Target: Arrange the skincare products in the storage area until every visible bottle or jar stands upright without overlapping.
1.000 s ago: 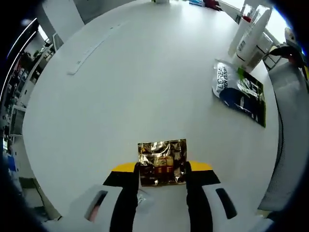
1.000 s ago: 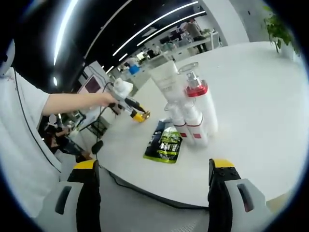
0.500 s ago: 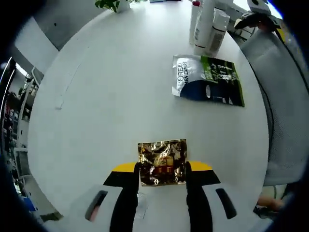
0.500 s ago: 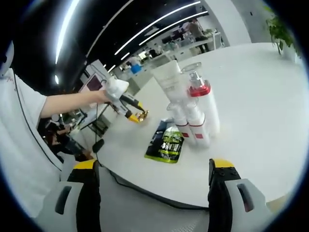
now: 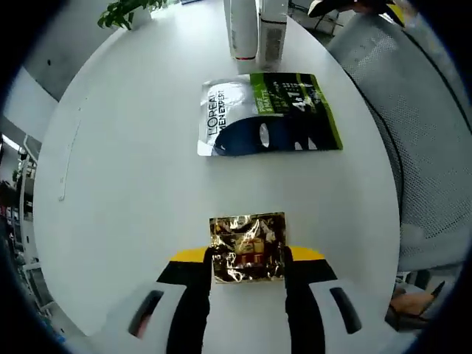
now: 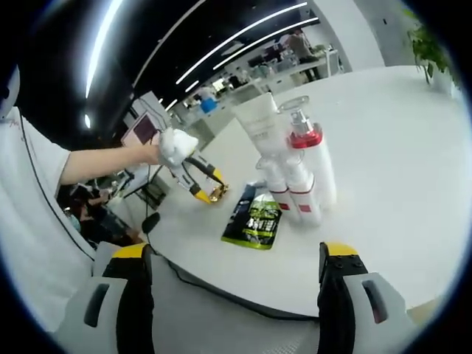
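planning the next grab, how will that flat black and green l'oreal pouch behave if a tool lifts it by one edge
The pouch lies flat and thin on the table, so it will probably flop and sag from one edge. Its glossy film looks slippery, so it may slide when pushed. It seems light, and unlikely to roll.

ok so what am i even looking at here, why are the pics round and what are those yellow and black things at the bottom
A person holds a hand tool with a two-jaw claw in each hand, and a fisheye camera rides on each tool, which makes the pictures round. The yellow-tipped black prongs at the bottom are each claw's own jaws.

The left gripper view looks down on a white round table. The left claw is shut on a gold foil sachet. Beyond it a L'Oreal pouch lies flat, near some upright white bottles.

The right gripper view looks across the table from the side. The right claw is open and holds nothing. You see the same bottles, the pouch and the left claw with the sachet.
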Demonstrator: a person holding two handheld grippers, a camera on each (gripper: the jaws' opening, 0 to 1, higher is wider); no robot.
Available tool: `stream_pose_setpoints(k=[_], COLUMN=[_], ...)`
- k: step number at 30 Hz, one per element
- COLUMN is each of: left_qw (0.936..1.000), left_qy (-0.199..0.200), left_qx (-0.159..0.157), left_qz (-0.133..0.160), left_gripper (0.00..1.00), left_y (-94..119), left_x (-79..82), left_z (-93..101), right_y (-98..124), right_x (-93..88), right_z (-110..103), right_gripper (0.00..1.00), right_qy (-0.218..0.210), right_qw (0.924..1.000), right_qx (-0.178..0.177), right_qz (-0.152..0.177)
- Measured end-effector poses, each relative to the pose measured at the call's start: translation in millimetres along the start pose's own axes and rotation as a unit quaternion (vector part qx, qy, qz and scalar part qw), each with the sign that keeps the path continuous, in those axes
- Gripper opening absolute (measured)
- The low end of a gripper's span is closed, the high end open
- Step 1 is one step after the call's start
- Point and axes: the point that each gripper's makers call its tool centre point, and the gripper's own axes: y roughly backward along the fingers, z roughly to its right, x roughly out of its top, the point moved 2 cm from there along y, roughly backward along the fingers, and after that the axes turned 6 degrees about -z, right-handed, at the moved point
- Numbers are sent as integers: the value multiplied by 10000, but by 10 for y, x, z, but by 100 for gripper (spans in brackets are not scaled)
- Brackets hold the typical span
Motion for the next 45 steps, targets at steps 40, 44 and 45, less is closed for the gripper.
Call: stream_pose_setpoints(k=[40, 44, 45], left_qw=[9112, 8738, 8658], left_qy=[4010, 4767, 4902], left_qx=[455, 622, 669], left_qz=[824, 735, 749], left_gripper=[61, 66, 69], left_y=[186, 131, 119], left_x=[-232, -291, -284], left_z=[13, 149, 170], right_y=[8, 8, 8], right_x=[11, 16, 16], right_z=[-9, -22, -22], right_gripper=[93, 93, 93], right_qy=[5, -5, -7], right_qw=[10000, 10000, 10000], right_qx=[26, 50, 58], right_qz=[51, 68, 71])
